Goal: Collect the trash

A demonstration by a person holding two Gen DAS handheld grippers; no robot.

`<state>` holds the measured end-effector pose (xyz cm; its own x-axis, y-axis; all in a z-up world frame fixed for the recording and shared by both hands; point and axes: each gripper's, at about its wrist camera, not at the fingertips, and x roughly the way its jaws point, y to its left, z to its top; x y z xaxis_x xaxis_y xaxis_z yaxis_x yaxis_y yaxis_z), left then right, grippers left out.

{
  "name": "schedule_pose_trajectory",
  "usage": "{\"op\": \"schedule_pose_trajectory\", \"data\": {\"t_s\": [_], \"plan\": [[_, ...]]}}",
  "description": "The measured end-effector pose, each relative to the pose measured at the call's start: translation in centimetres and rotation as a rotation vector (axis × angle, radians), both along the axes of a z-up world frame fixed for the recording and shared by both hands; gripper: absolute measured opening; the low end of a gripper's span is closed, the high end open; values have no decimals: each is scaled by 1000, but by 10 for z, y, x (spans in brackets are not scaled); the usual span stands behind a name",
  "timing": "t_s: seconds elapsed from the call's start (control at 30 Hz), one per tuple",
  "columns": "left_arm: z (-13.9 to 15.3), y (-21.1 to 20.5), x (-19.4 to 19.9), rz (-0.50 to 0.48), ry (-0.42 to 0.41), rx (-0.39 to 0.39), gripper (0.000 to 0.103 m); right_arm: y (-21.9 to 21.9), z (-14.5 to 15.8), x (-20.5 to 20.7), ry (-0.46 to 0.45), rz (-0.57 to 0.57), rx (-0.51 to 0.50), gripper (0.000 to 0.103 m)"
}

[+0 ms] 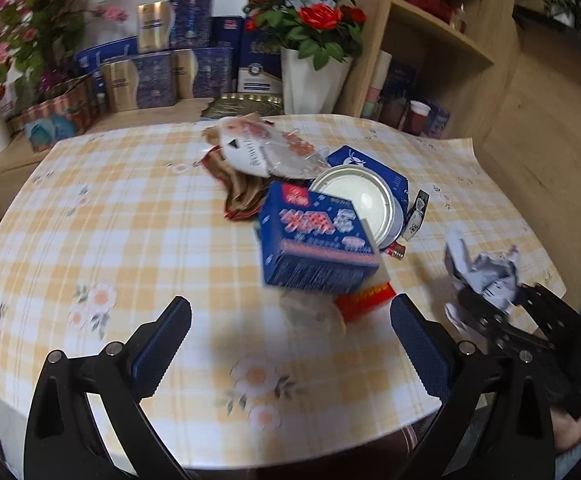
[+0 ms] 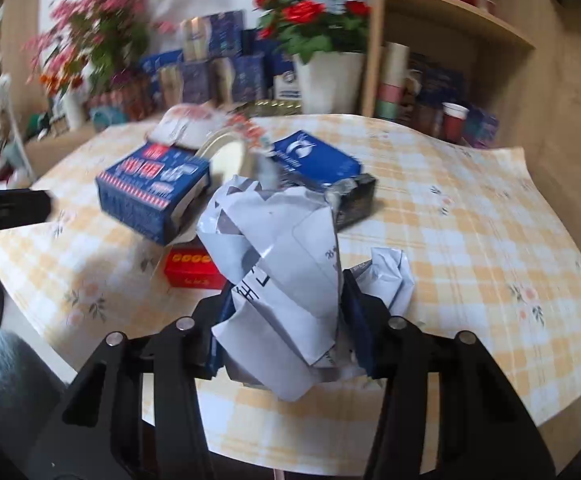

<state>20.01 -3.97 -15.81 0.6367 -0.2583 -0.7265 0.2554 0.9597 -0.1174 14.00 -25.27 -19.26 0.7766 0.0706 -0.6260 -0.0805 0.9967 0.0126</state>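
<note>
Currently right gripper (image 2: 286,320) clamps crumpled paper (image 2: 274,264): light, soft, crushable, grip mid-wad; left gripper (image 1: 290,336) spread wide, empty, facing blue box (image 1: 314,240)

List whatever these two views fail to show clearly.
- Red packet: left wrist view, mostly hidden under the blue box.
- Right gripper pads: right wrist view, covered by the crumpled paper it grips.
- Print on the blue box: blurred in both views.
- Tin lid: partly hidden behind the blue box.
- Bin: not seen in either view.
</note>
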Motion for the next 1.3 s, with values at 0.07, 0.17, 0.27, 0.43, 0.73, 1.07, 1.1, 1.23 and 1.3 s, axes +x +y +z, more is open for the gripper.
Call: {"op": "schedule_pose_trajectory", "data": {"t_s": [0.07,0.17,0.27,0.43,0.73,1.07,1.1,1.23,1.3], "plan": [[-2,-20,22,-17,6,56,98,-9,2,-3,-6,-26,26,50],[-11,-40,46,-40,41,111,98,-19,2,-8,-3,-44,47,50],[-21,-55,64,-42,53,176,98,-27,1,-11,-2,-57,56,50],[-32,-69,82,0,43,282,98,-36,1,-15,-2,-70,72,50],[-43,-58,91,6,61,293,83,-41,0,-19,7,-95,83,50],[-16,-33,69,20,29,246,82,-34,12,-36,-12,-95,86,50],[-13,-31,67,21,24,243,82,-33,12,-38,-12,-94,86,50],[-3,-24,52,24,12,222,82,-29,17,-46,-18,-91,77,50],[2,-21,45,27,4,214,82,-27,20,-51,-22,-90,73,50]]}}
